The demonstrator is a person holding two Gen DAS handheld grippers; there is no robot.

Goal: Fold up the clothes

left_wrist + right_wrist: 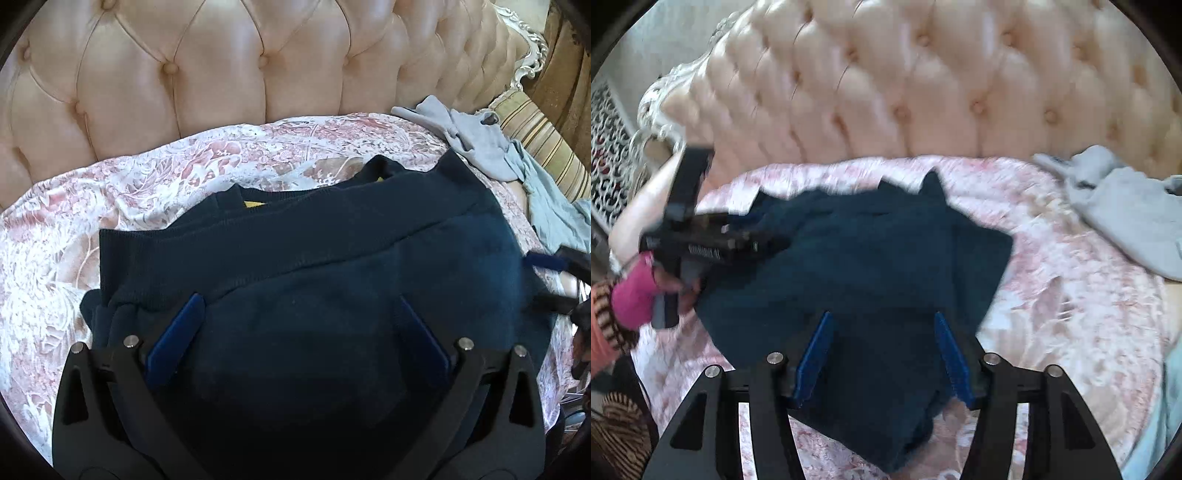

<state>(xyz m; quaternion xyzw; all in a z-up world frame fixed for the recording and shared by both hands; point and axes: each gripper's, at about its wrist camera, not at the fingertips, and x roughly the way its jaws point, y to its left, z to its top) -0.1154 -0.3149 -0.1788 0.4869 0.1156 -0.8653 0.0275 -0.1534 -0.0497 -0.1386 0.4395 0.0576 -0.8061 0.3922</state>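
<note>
A floral bedspread (55,229) is lying before a tufted headboard (221,74). The navy sweater (332,266) is lying folded under the left gripper (299,306), its jaws gaping wide and empty. The right gripper (882,325) is hovering over the sweater too, its jaws apart, clamping nothing.

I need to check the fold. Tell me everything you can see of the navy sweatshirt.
The navy sweatshirt is thick, matte, fleece-like knit, folded into a rough rectangle on the pink floral bedspread. A ribbed band crosses its top layer; yellow shows inside the neck opening at the far edge. Both claws, left and right, hover open over it, gripping nothing.
</note>
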